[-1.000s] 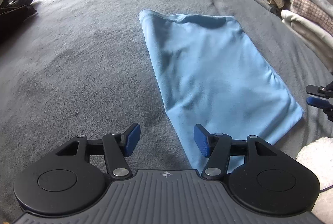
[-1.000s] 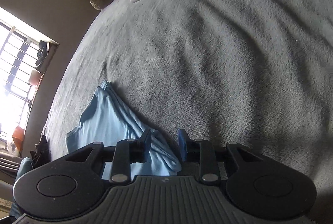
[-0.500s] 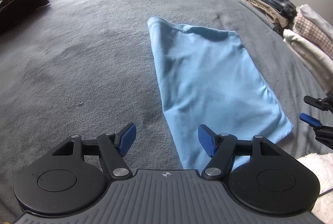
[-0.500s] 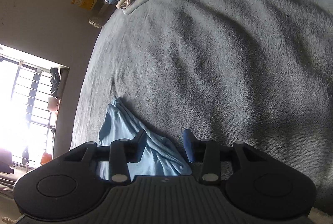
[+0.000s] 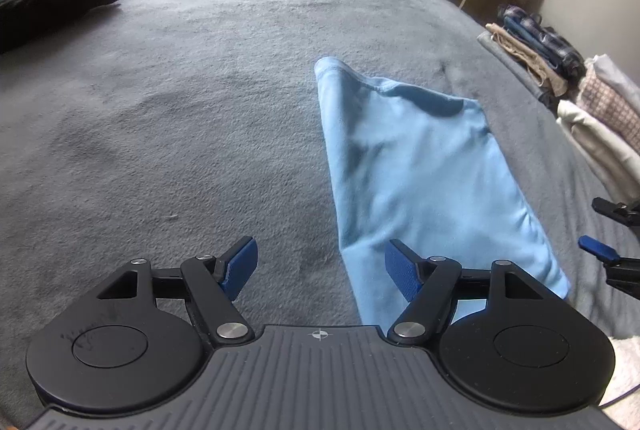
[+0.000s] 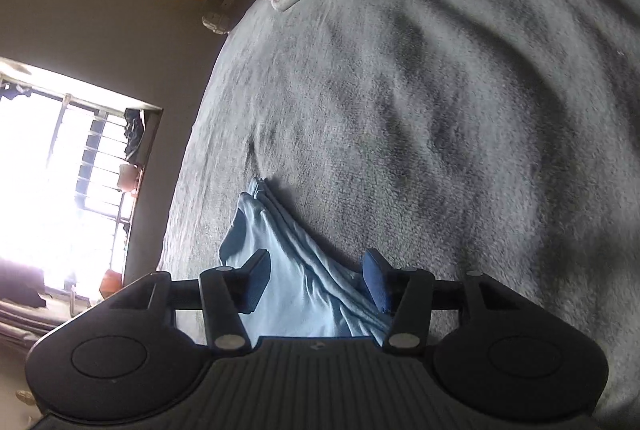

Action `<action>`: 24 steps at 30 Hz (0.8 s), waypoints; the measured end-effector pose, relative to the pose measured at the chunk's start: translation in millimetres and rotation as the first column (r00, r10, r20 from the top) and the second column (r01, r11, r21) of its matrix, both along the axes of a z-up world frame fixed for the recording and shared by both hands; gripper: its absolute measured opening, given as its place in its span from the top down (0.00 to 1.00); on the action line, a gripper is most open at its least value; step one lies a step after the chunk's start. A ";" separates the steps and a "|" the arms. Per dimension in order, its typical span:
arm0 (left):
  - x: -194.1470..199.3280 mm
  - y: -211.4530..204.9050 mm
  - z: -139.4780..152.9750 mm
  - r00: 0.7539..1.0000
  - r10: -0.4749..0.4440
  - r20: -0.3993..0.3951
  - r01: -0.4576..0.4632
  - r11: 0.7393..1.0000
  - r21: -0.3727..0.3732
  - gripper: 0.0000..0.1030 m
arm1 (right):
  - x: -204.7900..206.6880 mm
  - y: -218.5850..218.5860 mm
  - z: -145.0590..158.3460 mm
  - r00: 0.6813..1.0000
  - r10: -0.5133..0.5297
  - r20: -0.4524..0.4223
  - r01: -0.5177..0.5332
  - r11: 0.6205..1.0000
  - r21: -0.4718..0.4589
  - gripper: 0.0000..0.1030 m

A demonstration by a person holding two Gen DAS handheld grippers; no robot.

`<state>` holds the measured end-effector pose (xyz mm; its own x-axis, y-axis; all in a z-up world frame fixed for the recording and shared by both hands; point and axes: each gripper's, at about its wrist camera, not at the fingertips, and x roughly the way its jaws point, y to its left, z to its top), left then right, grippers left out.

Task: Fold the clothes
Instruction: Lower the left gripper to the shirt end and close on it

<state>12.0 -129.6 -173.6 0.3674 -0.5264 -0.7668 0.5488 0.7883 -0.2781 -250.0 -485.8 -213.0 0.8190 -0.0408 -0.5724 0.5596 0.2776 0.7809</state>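
Both grippers have just been opening: the left gripper (image 5: 320, 270) stands released with nothing between its pads, and the right gripper (image 6: 316, 280) has spread its jaws around, not on, the near end of the light blue garment (image 5: 420, 170). The fold reads as laid down. The thin, soft knit lies as a long folded strip near the right edge of the fuzzy grey blanket (image 5: 180, 110).

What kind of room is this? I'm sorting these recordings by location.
Most likely a bedroom in a home. A wide grey blanket covers what looks like a bed, folded clothes are stacked along its edge beside a light blue garment, and a barred window lets in daylight.
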 end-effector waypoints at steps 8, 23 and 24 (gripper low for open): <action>39.2 -22.7 -25.4 0.996 -0.056 -0.068 0.049 0.994 -0.100 0.48 | 78.6 -29.7 -15.4 0.974 0.225 -0.001 -0.225 0.974 -0.040 0.47; 89.4 -49.9 -50.0 0.980 -0.095 -0.177 0.036 0.950 -0.310 0.51 | 188.0 -49.6 -53.1 0.910 0.398 0.119 -0.410 0.906 0.102 0.47; 92.5 -53.3 -51.0 0.980 -0.098 -0.176 0.038 0.947 -0.319 0.52 | 193.1 -49.6 -53.2 0.903 0.411 0.125 -0.423 0.901 0.098 0.47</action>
<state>104.4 -182.9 -224.6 0.1886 -0.7690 -0.6108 0.5124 0.6076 -0.6068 -56.9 -535.4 -266.2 0.7981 0.3807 -0.4670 0.3316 0.3695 0.8680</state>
